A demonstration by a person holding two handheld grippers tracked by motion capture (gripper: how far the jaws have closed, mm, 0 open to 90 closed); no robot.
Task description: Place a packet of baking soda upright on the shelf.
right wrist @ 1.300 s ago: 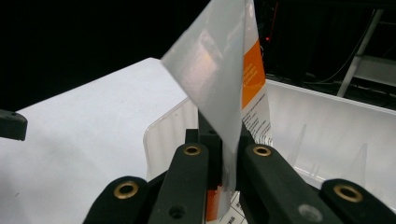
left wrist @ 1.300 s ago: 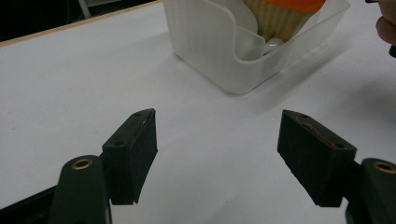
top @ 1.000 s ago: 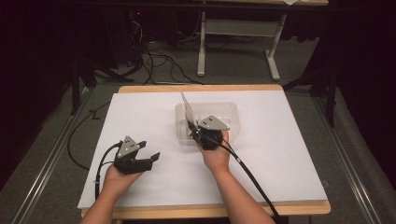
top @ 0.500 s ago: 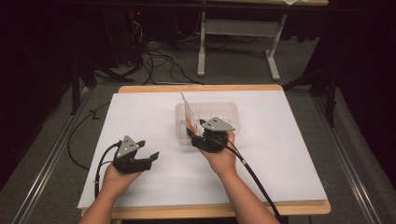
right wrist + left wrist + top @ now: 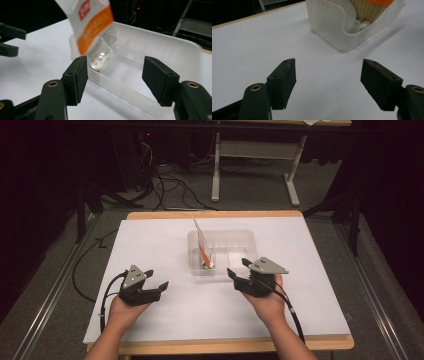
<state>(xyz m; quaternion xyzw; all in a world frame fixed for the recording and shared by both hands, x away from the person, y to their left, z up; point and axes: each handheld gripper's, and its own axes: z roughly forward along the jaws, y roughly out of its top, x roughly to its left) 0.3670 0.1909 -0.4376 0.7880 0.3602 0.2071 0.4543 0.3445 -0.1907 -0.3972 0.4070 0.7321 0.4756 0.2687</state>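
Both grippers wide; right gripper (image 5: pixel 239 270) just opened, released packet (image 5: pixel 202 245), withdrew from bin (image 5: pixel 240 240).

Dim and grainy from the high view, with near-black surroundings and a brightly lit white table sheet (image 5: pixel 150 250) at centre; light apparently from overhead, leaving only faint, soft shadows beneath the hands. Low in resolution and soft in detail, the translucent tray (image 5: pixel 235 240) nearly washed out against the sheet. Brighter and sharper in the left gripper view: crisp jaw edges, soft shadow beside the tray (image 5: pixel 329 27), slight overexposure at the upper right. Smeared by motion blur in the right gripper view, the orange-and-white packet (image 5: pixel 92 27) and tray rim (image 5: pixel 155 40) streaked, background black apart from small red glints.
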